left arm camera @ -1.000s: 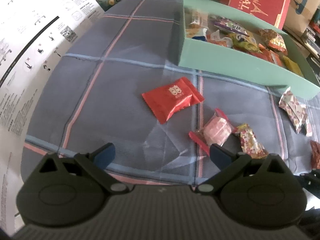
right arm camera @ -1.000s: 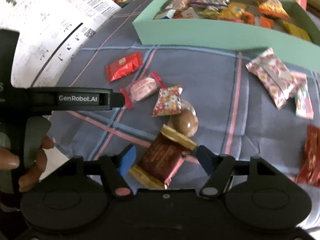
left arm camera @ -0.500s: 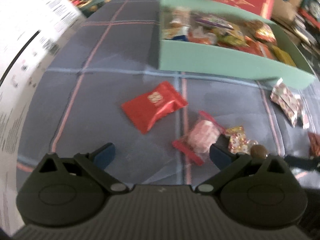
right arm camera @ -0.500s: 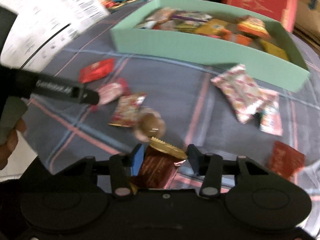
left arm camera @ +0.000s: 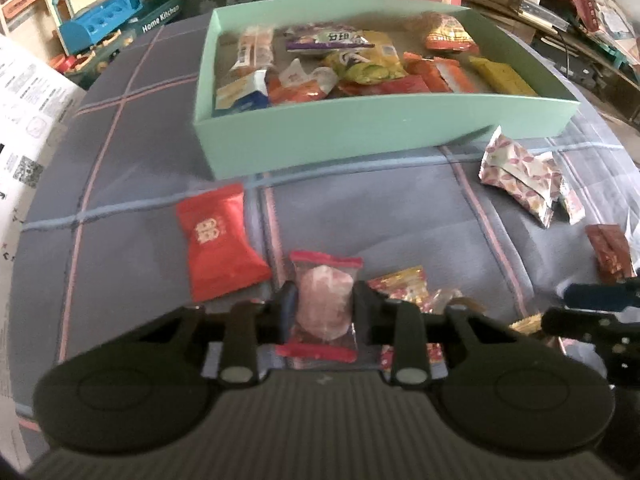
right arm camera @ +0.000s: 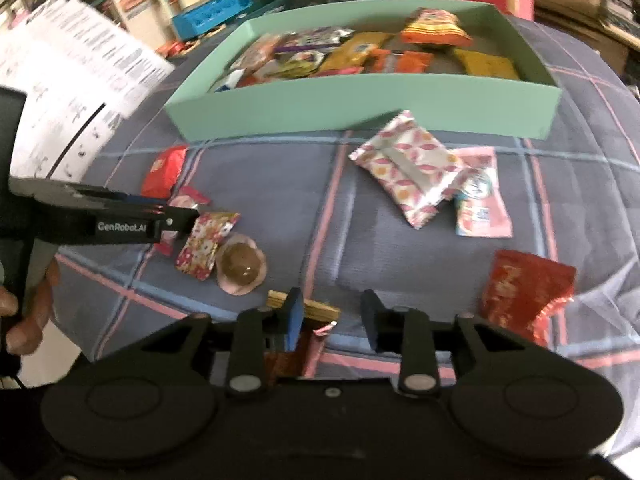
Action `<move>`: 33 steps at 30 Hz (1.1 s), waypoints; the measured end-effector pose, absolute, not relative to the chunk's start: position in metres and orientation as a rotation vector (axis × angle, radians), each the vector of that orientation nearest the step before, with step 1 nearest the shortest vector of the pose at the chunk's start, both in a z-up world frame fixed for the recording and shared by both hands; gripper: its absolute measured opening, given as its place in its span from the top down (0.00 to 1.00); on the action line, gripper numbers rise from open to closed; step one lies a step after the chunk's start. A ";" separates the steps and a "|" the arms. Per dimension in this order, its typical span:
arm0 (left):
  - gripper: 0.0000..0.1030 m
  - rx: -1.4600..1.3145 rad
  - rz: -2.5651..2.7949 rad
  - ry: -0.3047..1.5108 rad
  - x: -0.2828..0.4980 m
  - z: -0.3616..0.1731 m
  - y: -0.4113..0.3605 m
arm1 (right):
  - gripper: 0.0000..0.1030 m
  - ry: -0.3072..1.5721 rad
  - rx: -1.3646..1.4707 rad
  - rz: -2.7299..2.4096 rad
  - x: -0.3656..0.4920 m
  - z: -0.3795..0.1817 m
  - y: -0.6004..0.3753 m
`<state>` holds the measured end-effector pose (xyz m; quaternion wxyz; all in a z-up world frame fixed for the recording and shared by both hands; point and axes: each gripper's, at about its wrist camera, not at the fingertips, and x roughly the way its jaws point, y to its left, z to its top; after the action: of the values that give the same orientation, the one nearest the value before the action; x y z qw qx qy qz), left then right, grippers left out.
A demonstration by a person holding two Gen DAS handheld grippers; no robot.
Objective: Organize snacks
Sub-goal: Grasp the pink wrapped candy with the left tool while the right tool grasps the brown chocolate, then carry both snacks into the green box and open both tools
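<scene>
A mint-green box [left arm camera: 360,128] holds several snack packets at the back of a plaid cloth; it also shows in the right wrist view [right arm camera: 360,104]. My left gripper [left arm camera: 324,308] is shut on a pink candy in a clear red-edged wrapper [left arm camera: 324,300]. A red packet [left arm camera: 218,240] lies just to its left. My right gripper [right arm camera: 332,320] stands partly open over a brown gold-edged bar [right arm camera: 304,312], which lies under the left finger. It grips nothing that I can see.
Loose on the cloth: a floral candy [right arm camera: 204,240], a round brown sweet [right arm camera: 240,268], a pink-patterned packet [right arm camera: 412,172], a pink sachet [right arm camera: 480,200], a dark red packet [right arm camera: 524,292]. Printed sheets [right arm camera: 80,80] lie at the left. Toys and boxes stand behind.
My left gripper moved right and forward and closed on the pink candy. My right gripper narrowed and shifted right; the brown bar now lies under its left finger.
</scene>
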<state>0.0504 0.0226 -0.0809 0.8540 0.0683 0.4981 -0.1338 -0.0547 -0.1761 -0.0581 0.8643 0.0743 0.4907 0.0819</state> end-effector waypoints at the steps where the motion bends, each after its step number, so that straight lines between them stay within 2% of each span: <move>1: 0.71 0.136 -0.278 1.043 0.050 -0.081 0.022 | 0.62 1.034 0.173 0.171 -0.056 -0.057 -0.179; 7: 0.71 0.052 -0.287 1.051 0.045 -0.081 0.035 | 0.57 1.118 0.191 0.216 -0.065 -0.056 -0.169; 11: 0.71 0.024 -0.284 1.053 0.039 -0.081 0.045 | 0.36 1.131 0.096 0.239 -0.066 -0.059 -0.142; 13: 0.71 0.010 -0.277 1.053 0.036 -0.081 0.050 | 0.36 1.121 0.000 0.246 -0.067 -0.061 -0.126; 15: 0.71 -0.002 -0.270 1.054 0.035 -0.081 0.055 | 0.41 1.088 -0.126 0.242 -0.069 -0.063 -0.112; 16: 0.71 -0.005 -0.268 1.054 0.034 -0.081 0.055 | 0.50 1.063 -0.172 0.248 -0.071 -0.064 -0.107; 17: 0.71 -0.009 -0.264 1.054 0.034 -0.081 0.056 | 0.62 1.054 -0.177 0.265 -0.070 -0.063 -0.106; 18: 0.71 -0.012 -0.259 1.054 0.033 -0.080 0.056 | 0.64 1.052 -0.176 0.267 -0.070 -0.061 -0.106; 33: 0.72 -0.066 -0.248 1.020 0.026 -0.056 0.065 | 0.64 1.031 0.131 0.229 -0.054 -0.037 -0.156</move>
<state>0.0257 0.0648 -0.0559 0.8650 -0.0313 0.4866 -0.1185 -0.0541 -0.1558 -0.0374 0.8618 0.0625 0.4915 0.1091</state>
